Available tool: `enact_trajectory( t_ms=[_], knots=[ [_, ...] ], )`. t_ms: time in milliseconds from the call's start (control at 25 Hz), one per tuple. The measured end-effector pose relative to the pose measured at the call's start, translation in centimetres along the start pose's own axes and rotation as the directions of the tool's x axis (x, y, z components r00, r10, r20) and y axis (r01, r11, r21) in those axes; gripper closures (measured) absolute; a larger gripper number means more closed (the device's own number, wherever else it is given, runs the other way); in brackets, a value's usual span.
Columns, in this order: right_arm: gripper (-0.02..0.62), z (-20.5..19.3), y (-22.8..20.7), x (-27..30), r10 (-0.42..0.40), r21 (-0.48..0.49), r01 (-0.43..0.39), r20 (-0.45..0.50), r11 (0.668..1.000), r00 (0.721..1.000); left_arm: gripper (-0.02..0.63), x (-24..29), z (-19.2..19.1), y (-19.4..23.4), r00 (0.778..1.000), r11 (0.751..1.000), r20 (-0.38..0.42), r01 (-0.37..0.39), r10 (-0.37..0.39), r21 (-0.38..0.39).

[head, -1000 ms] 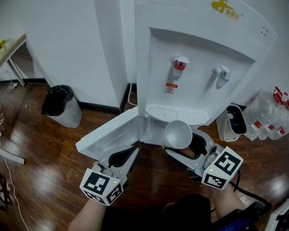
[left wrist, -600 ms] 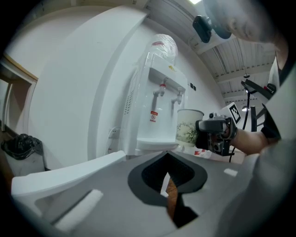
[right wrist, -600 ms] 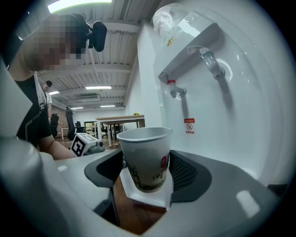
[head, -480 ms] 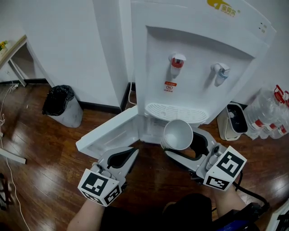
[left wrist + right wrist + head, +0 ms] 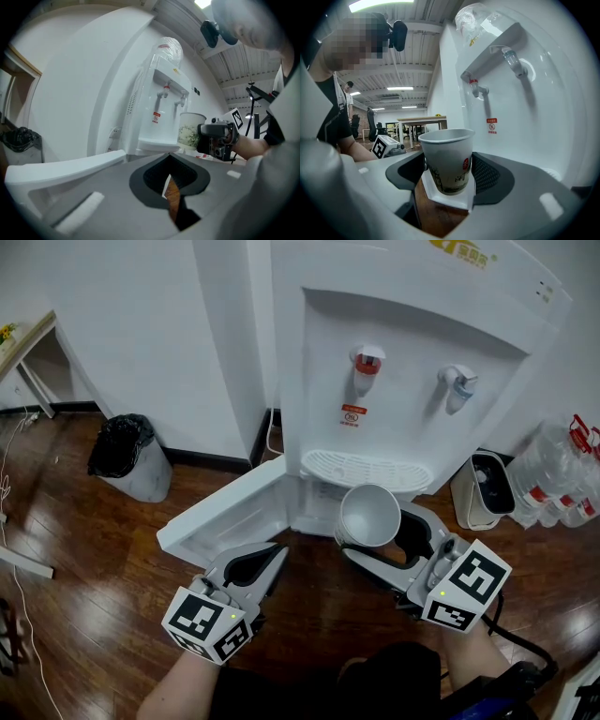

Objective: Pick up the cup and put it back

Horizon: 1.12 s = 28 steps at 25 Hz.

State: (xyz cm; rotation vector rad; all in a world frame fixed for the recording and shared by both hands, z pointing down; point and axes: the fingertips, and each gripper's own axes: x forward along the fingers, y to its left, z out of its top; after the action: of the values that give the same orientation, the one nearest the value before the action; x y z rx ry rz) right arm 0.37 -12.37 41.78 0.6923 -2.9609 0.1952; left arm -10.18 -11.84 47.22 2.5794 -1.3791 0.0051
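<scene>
A white paper cup (image 5: 369,516) with a printed pattern stands upright between the jaws of my right gripper (image 5: 377,538), which is shut on it. It hangs in the air in front of the white water dispenser (image 5: 403,381), just below the drip tray (image 5: 366,472). In the right gripper view the cup (image 5: 447,159) fills the gap between the dark pads of the right gripper (image 5: 447,185). My left gripper (image 5: 265,561) is held low at the left, shut and holding nothing; its jaws (image 5: 168,187) leave only a thin slit. From there the cup (image 5: 191,131) shows at the right.
The dispenser's lower cabinet door (image 5: 225,517) hangs open to the left, close ahead of the left gripper. A black-bagged bin (image 5: 127,460) stands by the wall at the left. A white container (image 5: 483,488) and water bottles (image 5: 562,474) stand at the right. The floor is dark wood.
</scene>
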Motion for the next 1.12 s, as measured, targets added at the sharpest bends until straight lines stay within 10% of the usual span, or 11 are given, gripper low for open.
enact_trajectory(
  t_ms=[760, 1120],
  knots=[
    [0.282, -15.1, -6.7, 2.3, -0.096, 0.059, 0.101, -0.084, 0.993, 0.992, 0.393, 2.1, -8.7, 1.7, 0.984, 0.999, -0.17, -0.042, 0.044, 0.02],
    [0.282, -23.5, -12.1, 5.7, -0.171, 0.093, 0.175, -0.052, 0.98, 0.984, 0.601, 3.8, -12.8, 2.5, 0.96, 0.999, -0.28, 0.004, 0.011, 0.053]
  ],
)
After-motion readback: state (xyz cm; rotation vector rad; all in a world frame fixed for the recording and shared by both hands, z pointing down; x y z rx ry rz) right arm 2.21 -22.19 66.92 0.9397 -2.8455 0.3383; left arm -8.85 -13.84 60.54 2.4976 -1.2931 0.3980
